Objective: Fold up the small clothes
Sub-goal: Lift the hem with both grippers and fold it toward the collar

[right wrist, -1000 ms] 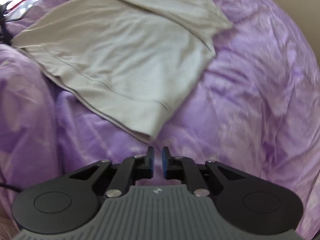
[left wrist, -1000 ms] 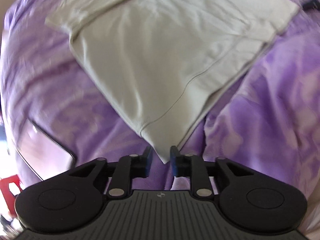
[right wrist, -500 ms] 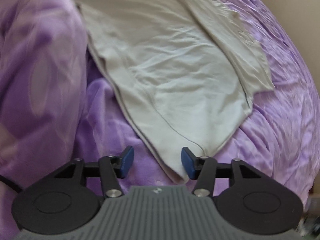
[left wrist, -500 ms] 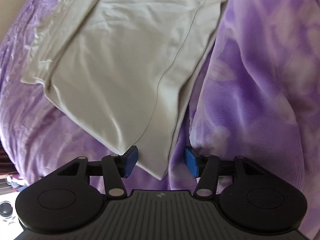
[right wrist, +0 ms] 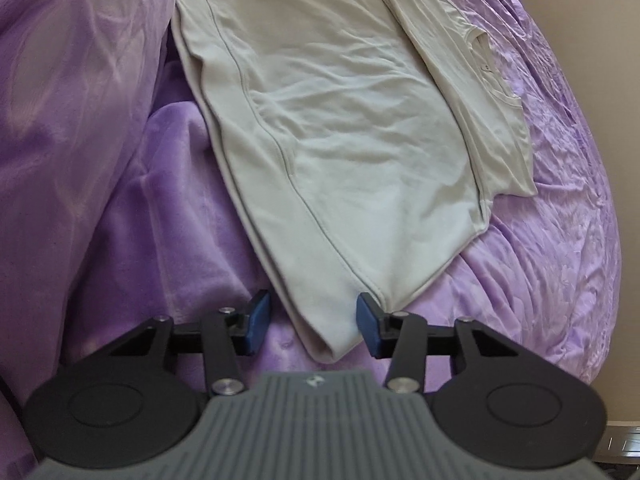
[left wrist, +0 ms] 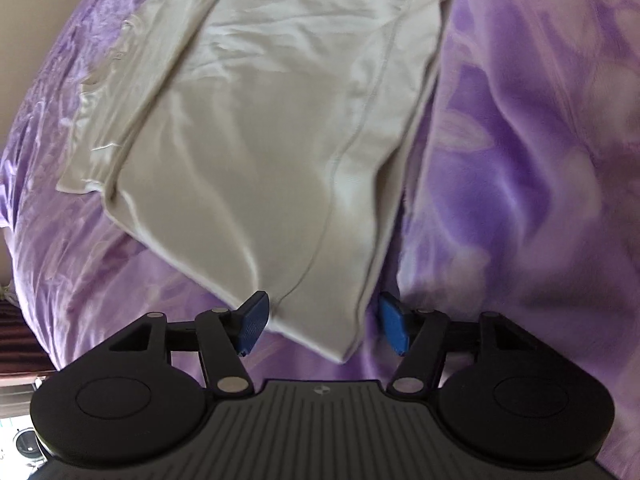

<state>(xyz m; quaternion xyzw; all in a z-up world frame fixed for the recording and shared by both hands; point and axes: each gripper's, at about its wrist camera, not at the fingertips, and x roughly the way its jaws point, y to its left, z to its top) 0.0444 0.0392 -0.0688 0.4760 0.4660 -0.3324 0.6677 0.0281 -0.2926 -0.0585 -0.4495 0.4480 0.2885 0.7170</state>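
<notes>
Left wrist view: the left tool (left wrist: 322,326) points down at a bed covered in a purple blanket (left wrist: 520,160). Its jaws have just been opening and stand apart, straddling one hem corner of the cream T-shirt (left wrist: 280,140), pads not pressing.

Right wrist view: the right tool (right wrist: 312,326) straddles the other hem corner of the shirt (right wrist: 340,140), jaws apart but just narrowing. The step looks like gripping both corners; next, both must clamp and lift together toward the collar.

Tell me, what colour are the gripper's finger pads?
Blue pads, clearest in the left wrist view.
</notes>
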